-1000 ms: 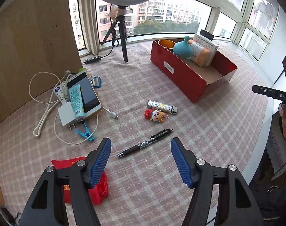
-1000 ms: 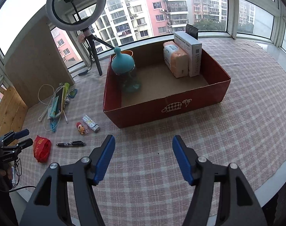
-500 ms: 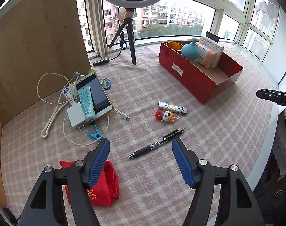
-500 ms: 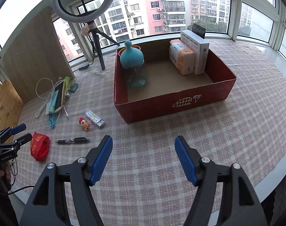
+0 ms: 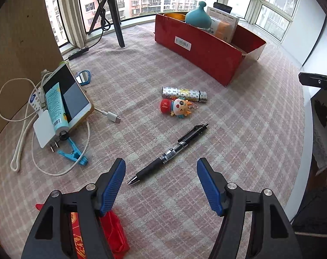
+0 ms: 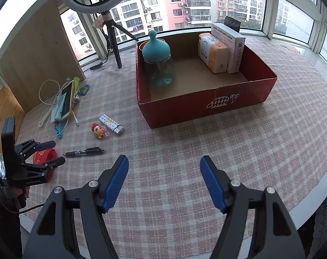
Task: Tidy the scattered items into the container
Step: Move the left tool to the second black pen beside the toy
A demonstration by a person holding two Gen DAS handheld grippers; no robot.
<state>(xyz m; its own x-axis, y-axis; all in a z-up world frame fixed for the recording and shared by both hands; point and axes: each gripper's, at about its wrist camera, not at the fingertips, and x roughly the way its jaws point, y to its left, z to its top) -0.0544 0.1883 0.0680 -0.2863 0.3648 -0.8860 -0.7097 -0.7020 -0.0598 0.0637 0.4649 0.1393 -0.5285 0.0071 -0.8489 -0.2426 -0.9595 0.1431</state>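
While both grippers hang over the pink checked cloth point(image 6: 206, 142), neither one holds anything.

The left gripper point(image 5: 161, 171) has its two blue pads wide apart. A black click pen with a silver tip point(image 5: 170, 153) lies on the cloth just ahead of the gap between the pads, and the pads do not touch it. A crumpled red cloth pouch with gold print point(image 5: 113, 231) lies partly hidden under the gripper's left finger.

The right gripper point(image 6: 164, 168) has its blue pads wide apart too, with only bare cloth between them. It is near the front wall of the red cardboard box point(image 6: 206, 108).

Inside the box stand a clear jar with a round teal lid point(image 6: 157, 54), a soft orange and white pack point(image 6: 213, 52) and a tall white carton point(image 6: 232, 47). The pack and the carton stand side by side at the back right. The jar is in the back left corner.

Other small things lie loose on the cloth, outside the box. A little doll keyring with a red hat point(image 5: 176, 106) lies just beside a patterned lighter point(image 5: 184, 92). Further left sits a pile: a gold-edged phone point(image 5: 66, 95), a light blue tube point(image 5: 55, 108) lying on it, a white plug with a white cable point(image 5: 42, 129), a blue clothes peg point(image 5: 74, 152) and a small blue-framed mirror point(image 5: 83, 77). A black tripod point(image 5: 113, 10) stands by the window.
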